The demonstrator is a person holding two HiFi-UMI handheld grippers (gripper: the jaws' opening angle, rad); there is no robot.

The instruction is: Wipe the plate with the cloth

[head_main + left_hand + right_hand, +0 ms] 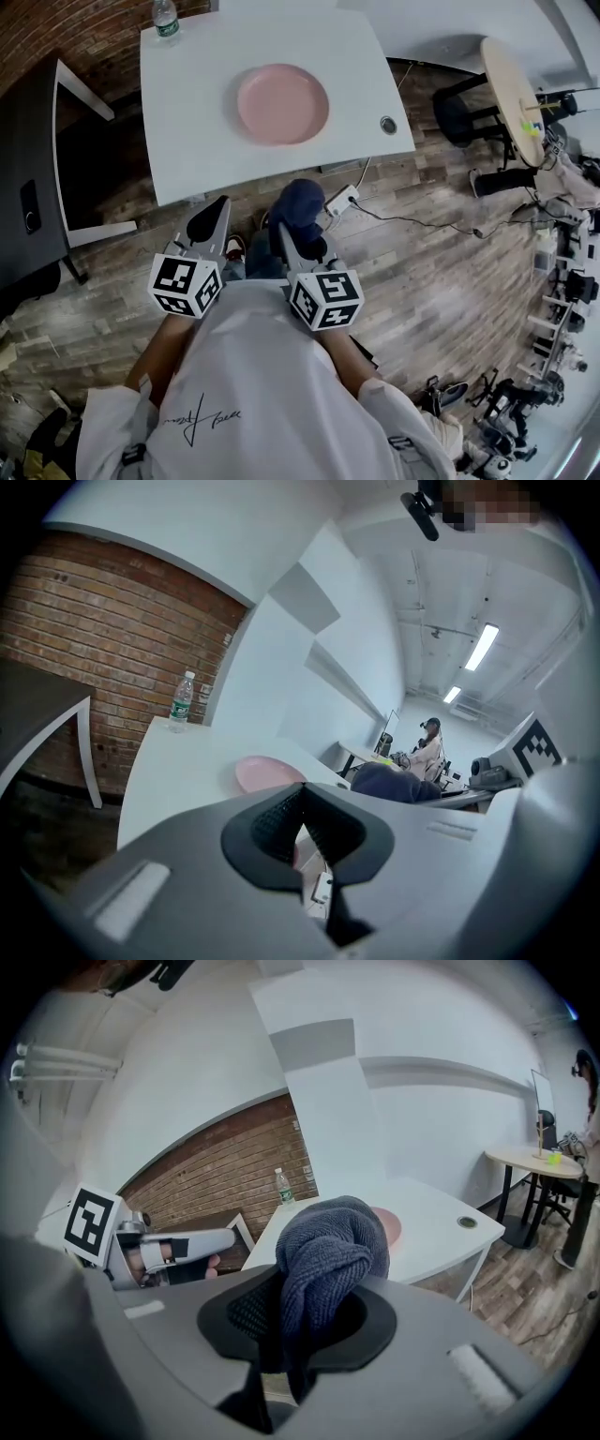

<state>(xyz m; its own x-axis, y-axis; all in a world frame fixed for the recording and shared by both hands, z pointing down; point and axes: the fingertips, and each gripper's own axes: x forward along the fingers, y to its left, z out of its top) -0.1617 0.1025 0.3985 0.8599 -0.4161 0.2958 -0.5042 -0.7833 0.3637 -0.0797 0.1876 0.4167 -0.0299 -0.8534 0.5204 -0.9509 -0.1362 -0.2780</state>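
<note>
R gripper (298, 1330) is clamped on the bunched dark cloth (328, 1241), L gripper (300, 829) has jaws together w/ nothing in them, & the pink plate (282, 103) sits on the white table (187, 141) straight ahead, well apart, nearer the R gripper

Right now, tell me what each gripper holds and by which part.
Right gripper shut on the blue cloth, pinching its lower bunched end. Left gripper shut, empty.

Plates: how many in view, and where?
1. The pink plate lies on the white table, right of the water bottle in the head view. No other shows in any view.
</note>
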